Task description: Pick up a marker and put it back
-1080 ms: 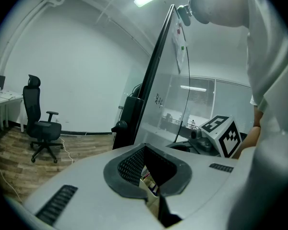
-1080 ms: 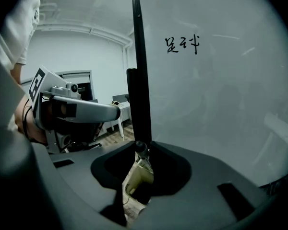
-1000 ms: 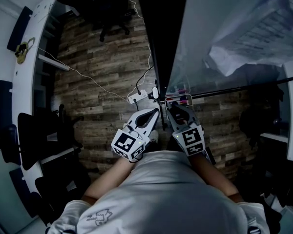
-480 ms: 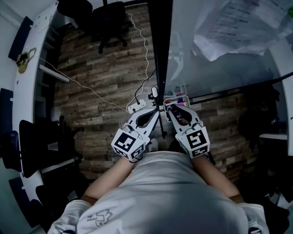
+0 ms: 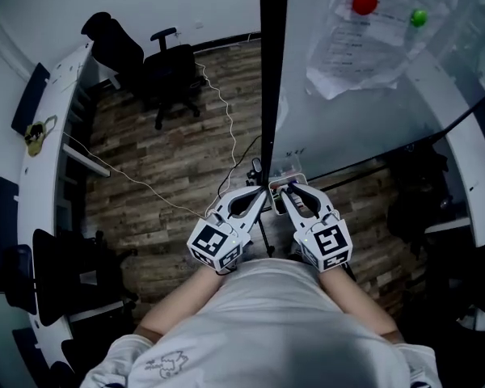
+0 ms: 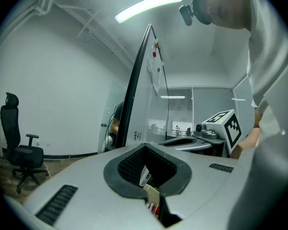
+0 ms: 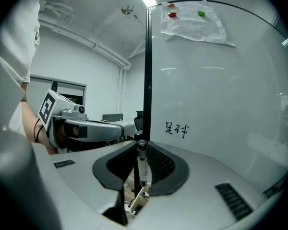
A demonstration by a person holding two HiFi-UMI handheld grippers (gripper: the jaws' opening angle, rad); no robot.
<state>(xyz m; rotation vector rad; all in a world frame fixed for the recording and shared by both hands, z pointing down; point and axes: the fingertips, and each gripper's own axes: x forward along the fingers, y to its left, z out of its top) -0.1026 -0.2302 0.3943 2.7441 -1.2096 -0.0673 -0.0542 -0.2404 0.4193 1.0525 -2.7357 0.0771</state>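
A slim white marker (image 7: 142, 166) stands upright between the jaws of my right gripper (image 7: 142, 143), its dark cap at the tips. Those jaws have just been closing and now pinch it. In the head view the right gripper (image 5: 281, 189) sits just below the small marker tray (image 5: 291, 173) at the foot of the whiteboard (image 5: 347, 111). My left gripper (image 5: 263, 192) is close beside it, tips together, with nothing gripped. Through its jaw opening in the left gripper view (image 6: 146, 146), tray contents show below.
The whiteboard's black edge (image 5: 272, 71) rises between the grippers. Papers hang on the board under a red magnet (image 5: 364, 2) and a green one (image 5: 419, 16). An office chair (image 5: 166, 75) and a white cable (image 5: 145, 186) are on the wooden floor to the left.
Both grippers have risen side by side in front of the board, the right one carrying the marker. The head view has tilted up, bringing the magnets and papers into sight.
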